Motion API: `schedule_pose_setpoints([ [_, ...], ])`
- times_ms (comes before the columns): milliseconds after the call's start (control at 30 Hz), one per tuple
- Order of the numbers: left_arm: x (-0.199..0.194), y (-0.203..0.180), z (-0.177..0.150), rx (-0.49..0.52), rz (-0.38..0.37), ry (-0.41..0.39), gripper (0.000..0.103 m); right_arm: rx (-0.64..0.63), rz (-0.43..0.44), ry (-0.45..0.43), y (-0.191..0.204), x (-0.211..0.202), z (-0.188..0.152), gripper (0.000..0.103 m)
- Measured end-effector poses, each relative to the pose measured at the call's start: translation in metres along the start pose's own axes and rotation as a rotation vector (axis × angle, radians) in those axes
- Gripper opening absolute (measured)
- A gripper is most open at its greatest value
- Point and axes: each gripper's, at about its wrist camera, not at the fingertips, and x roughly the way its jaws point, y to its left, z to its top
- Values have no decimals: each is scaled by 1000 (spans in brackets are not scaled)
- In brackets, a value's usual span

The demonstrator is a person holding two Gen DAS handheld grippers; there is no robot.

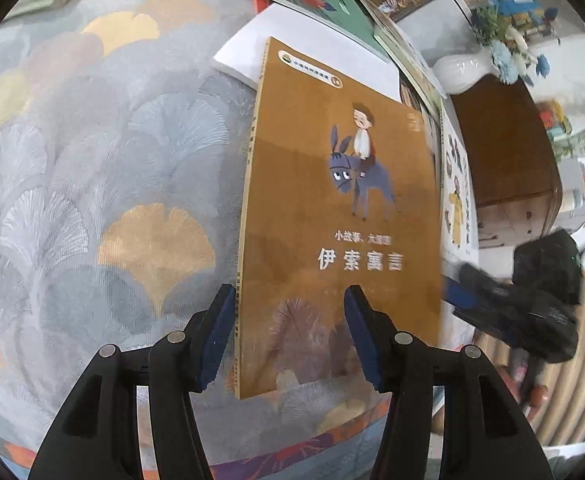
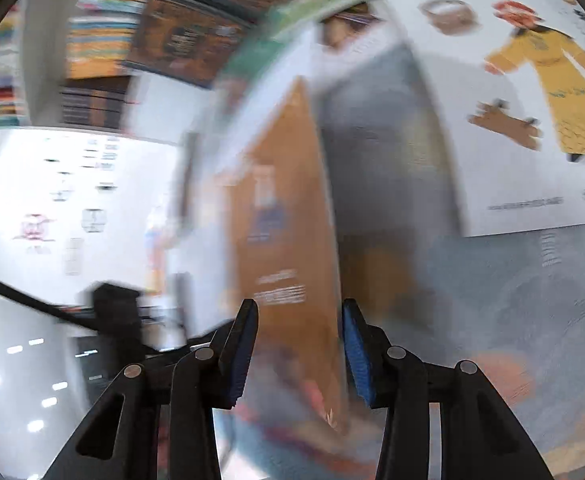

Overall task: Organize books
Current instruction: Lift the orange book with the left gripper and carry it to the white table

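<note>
Book [image 1: 340,216] between left gripper [image 1: 288,336] jaws (unclamped)

We're in a living room: patterned rug [image 1: 92,168] under the tongs, wooden cabinet [image 1: 504,140] and flower vase [image 1: 464,72] beyond them.

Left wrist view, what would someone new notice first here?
The orange-brown book with a donkey rider on its cover fills the middle, lying partly over a white book. The left tool stands open over the book's near end. Around it spreads the grey cloth with fan-shaped leaves.
</note>
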Motion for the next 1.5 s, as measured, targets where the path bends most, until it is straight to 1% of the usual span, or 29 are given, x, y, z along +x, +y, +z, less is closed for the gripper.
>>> schedule_pose_setpoints([
  [100,-1,4,-1,-17,-16,-8,52,-46,63,1,24,-5,-3,42],
  [233,-2,5,-1,-19,-17,-18,52,-127,27,6,49,3,-9,42],
  [267,-3,6,-3,-20,-17,-22,52,-138,19,8,52,3,-10,42],
  [400,-5,7,-10,-29,-21,-31,52,-175,27,28,59,7,-8,42],
  [433,-5,7,-13,-35,-29,-30,52,-189,16,34,58,5,-8,42],
  [500,-7,10,-17,-50,-38,-33,52,-218,-58,35,55,7,-6,43],
  [567,-9,12,-19,-69,-49,-43,52,-219,-153,41,41,14,-1,43],
  [667,-11,17,-25,-85,-58,-54,52,-168,-265,94,5,34,-1,42],
  [733,-11,16,-30,-80,-54,-62,52,-170,-323,113,-4,44,-4,42],
  [800,-10,15,-34,-80,-55,-66,52,-219,-380,116,-3,51,-10,40],
  [933,-11,17,-41,-105,-75,-89,52,-379,-487,109,12,62,-23,38],
  [1000,-16,21,-42,-149,-124,-104,52,-412,-500,96,13,66,-26,39],
  [1067,-29,25,-45,-196,-296,-145,52,-376,-460,92,7,64,-21,39],
  [1133,-40,27,-47,-233,-439,-173,52,-306,-393,89,-4,57,-14,39],
  [1167,-42,25,-47,-232,-462,-181,52,-281,-370,89,-8,55,-12,39],
  [1200,-43,23,-46,-227,-460,-184,51,-254,-347,88,-11,54,-9,39],
  [1233,-40,20,-46,-212,-409,-184,44,-237,-332,87,-13,54,-7,39],
  [1267,-37,18,-46,-204,-371,-180,41,-225,-323,86,-15,54,-6,39],
  [1300,-31,16,-46,-196,-308,-172,29,-221,-320,84,-15,55,-5,39],
  [1333,-23,12,-47,-171,-240,-160,15,-222,-321,82,-14,56,-5,39],
  [1367,-19,7,-49,-151,-203,-152,12,-224,-322,80,-14,55,-5,39],
  [1433,-11,-5,-53,-103,-137,-136,11,-212,-320,71,-12,54,-7,39],
  [1500,-7,-12,-56,-89,-142,-124,11,-191,-305,74,-14,49,-9,39],
])
